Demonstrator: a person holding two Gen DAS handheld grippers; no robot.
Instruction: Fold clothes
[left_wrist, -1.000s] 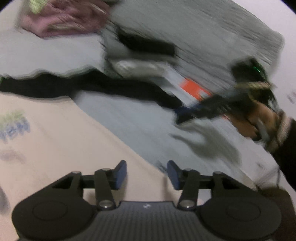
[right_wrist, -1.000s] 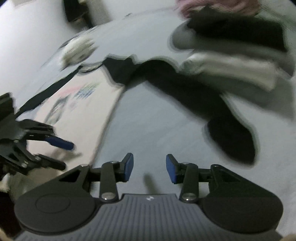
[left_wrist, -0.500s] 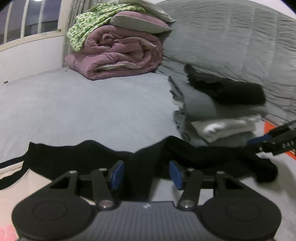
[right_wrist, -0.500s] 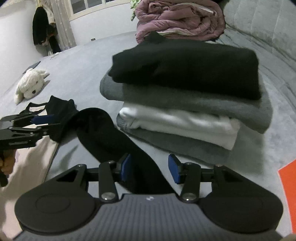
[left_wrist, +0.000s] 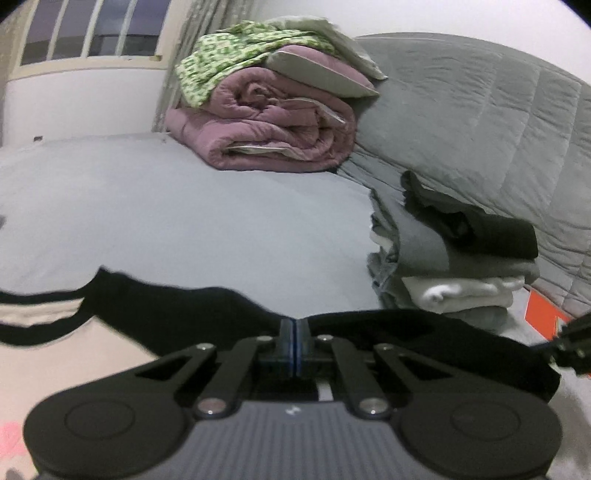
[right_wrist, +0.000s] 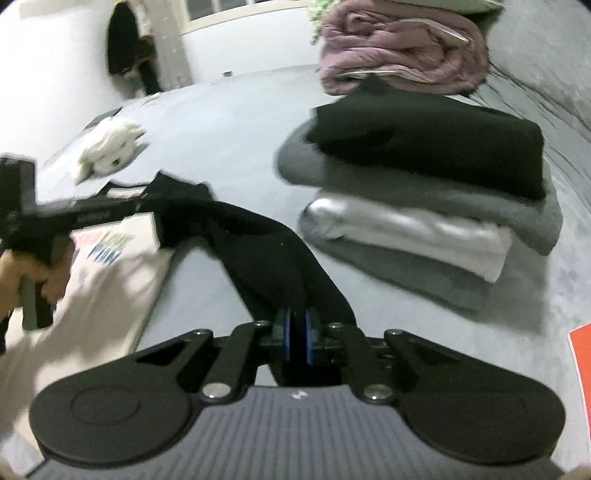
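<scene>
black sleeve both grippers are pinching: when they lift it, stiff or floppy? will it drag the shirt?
Likely floppy: the black sleeve already bends and drapes between the left gripper and right gripper. Probably light, since thin pinches hold it. It joins the cream shirt, so lifting will likely drag that body along.

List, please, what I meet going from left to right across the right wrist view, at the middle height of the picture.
Hand holding the left tongs → cream T-shirt with a coloured print → black sleeve of the garment → stack of folded black, grey and white clothes.
</scene>
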